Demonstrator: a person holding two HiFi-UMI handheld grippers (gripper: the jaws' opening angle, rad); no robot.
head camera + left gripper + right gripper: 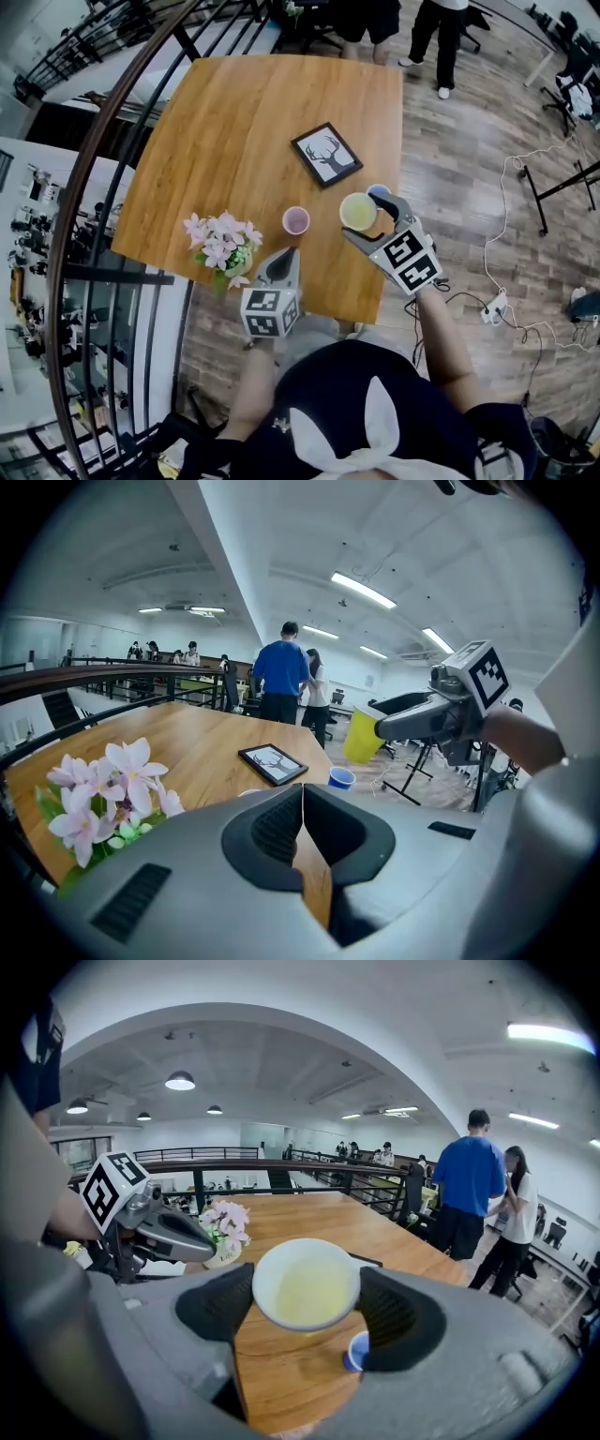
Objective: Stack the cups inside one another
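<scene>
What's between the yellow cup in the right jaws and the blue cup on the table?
Nothing visible. The right gripper holds the yellow cup in the air. The blue cup stands on the table just below it, with only open air between. The pink cup and picture frame sit off to the side.

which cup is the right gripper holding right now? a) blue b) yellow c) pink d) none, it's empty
b: the right gripper has its jaws closed on the yellow cup, while the pink cup and blue cup stand free on the table.
</scene>
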